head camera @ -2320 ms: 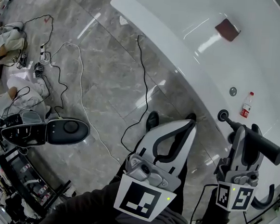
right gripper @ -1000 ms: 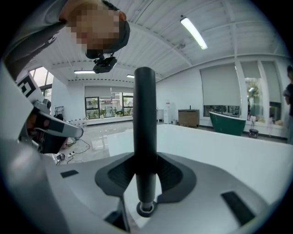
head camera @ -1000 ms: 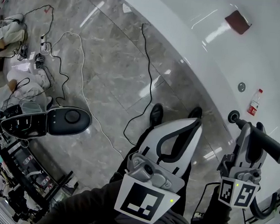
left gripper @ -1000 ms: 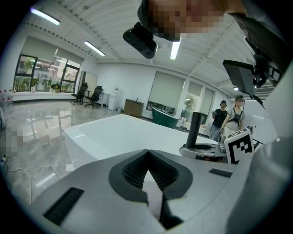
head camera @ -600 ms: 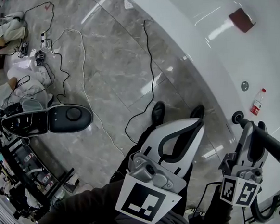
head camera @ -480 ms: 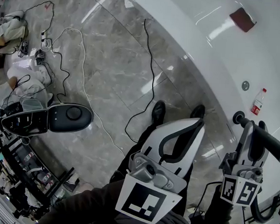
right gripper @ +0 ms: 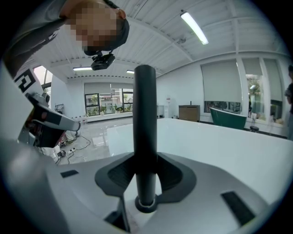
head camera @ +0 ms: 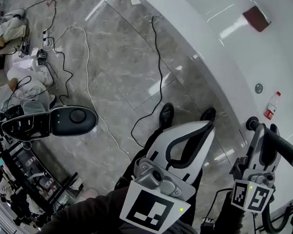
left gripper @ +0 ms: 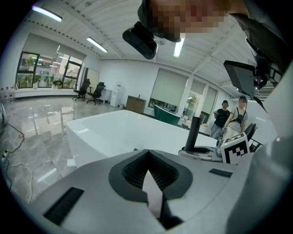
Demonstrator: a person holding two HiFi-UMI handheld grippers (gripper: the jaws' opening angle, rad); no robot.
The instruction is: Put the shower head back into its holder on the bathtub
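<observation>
Big open room with a glossy grey marble floor point(head camera: 115, 61), and the white bathtub point(head camera: 218, 39) curves across the 1 to 3 o'clock side of the head view. Way over at 9 o'clock there's a dark oval device point(head camera: 50, 121) sitting on the floor, with loose cables point(head camera: 64, 72) snaking around from 10 to 11 o'clock. Dead centre you can see the person's black shoes point(head camera: 166, 114) right up against the tub wall. Just below them, around 6 o'clock, the left gripper point(head camera: 209, 125) point(left gripper: 147, 151) points up-frame with its jaws pressed together and nothing in them, so it's just idling. Over at 4 o'clock the right gripper point(head camera: 266, 133) point(right gripper: 145, 157) is clenched on the black shower head point(head camera: 280, 147) point(right gripper: 145, 114), pads squeezing the handle from both sides. The handle slants from 4 o'clock up toward 3, and its end meets the dark round holder point(head camera: 250, 123) point(right gripper: 145, 205) on the tub rim; can't tell if it's fully seated. Just beyond that, on the rim at 2 to 3 o'clock, stand a little bottle point(head camera: 272, 106) with a red label and a round chrome fitting point(head camera: 259, 88). A red-brown patch point(head camera: 259, 18) sits inside the tub at 1 o'clock.
</observation>
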